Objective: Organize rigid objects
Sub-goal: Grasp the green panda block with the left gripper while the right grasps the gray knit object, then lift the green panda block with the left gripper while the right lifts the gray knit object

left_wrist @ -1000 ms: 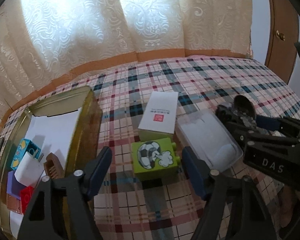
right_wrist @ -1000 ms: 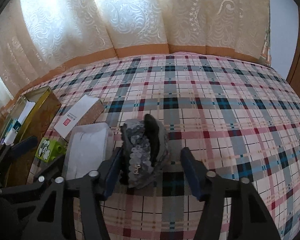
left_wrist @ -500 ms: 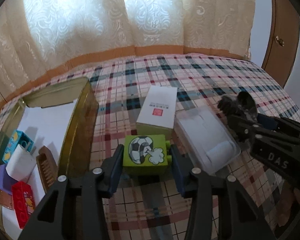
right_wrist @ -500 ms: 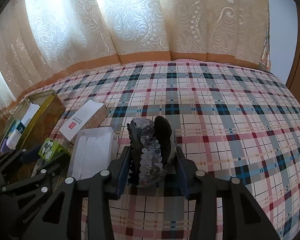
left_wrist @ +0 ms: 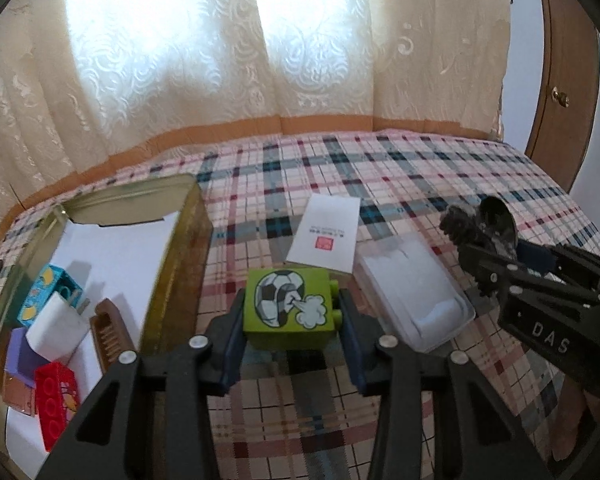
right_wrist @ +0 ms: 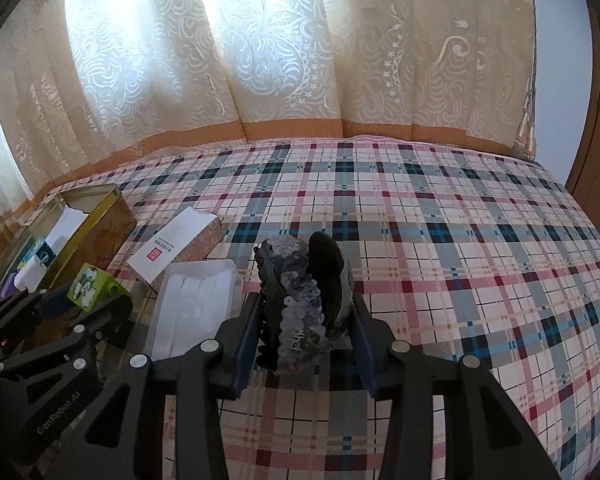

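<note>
My left gripper (left_wrist: 290,314) is shut on a green toy brick with a football picture (left_wrist: 288,306), held just above the plaid bedspread beside the gold tin box (left_wrist: 180,256). My right gripper (right_wrist: 306,316) is shut on a dark sequined hair claw clip (right_wrist: 300,300), lifted over the bed. The clip and right gripper also show in the left wrist view (left_wrist: 480,228). The green brick shows in the right wrist view (right_wrist: 94,286).
The tin holds a red brick (left_wrist: 56,400), a brown comb (left_wrist: 108,330), a white charger (left_wrist: 58,326), a teal box (left_wrist: 46,294) and a purple block. A white card box (left_wrist: 326,238) and a clear plastic case (left_wrist: 416,294) lie between the grippers. A wooden door (left_wrist: 560,80) stands at right.
Both grippers have closed, the left on the green brick and the right on the hair clip. Both have since risen slightly with their objects.
</note>
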Demonstrator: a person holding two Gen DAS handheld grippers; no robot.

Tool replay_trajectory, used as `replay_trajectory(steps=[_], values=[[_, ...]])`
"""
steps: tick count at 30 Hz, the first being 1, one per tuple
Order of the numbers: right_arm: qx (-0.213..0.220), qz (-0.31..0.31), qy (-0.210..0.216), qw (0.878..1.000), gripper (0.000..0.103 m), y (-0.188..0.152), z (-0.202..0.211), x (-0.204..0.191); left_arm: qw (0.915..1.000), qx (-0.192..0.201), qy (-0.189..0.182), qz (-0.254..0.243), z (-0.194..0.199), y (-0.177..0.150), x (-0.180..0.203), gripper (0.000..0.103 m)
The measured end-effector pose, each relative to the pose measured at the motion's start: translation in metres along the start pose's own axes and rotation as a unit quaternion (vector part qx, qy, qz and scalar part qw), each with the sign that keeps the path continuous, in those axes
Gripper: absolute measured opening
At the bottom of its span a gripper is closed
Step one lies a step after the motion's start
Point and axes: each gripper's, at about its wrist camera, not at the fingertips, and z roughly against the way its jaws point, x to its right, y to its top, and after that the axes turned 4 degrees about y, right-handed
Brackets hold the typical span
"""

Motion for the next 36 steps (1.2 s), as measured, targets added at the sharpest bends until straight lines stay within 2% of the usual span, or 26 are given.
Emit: replay_trajectory(steps=[6,23,36], values=[[0.007,0.003,0.001,1.0,0.045,-0.002,0.005,-0.003,0.9997,0.022,0.011,0.0,0.008,0.0,-0.001,0.042],[0.065,0.024,-0.014,0.997,0.045,-0.008,0.03,-0.016,0.9952,0.087,0.044,0.006,0.039,-0.008,-0.004,0.042],[0.095,0.034,-0.021,0.995,0.045,-0.015,0.046,-0.023,0.9926,0.106,0.057,0.014,0.053,-0.016,-0.008,0.042]])
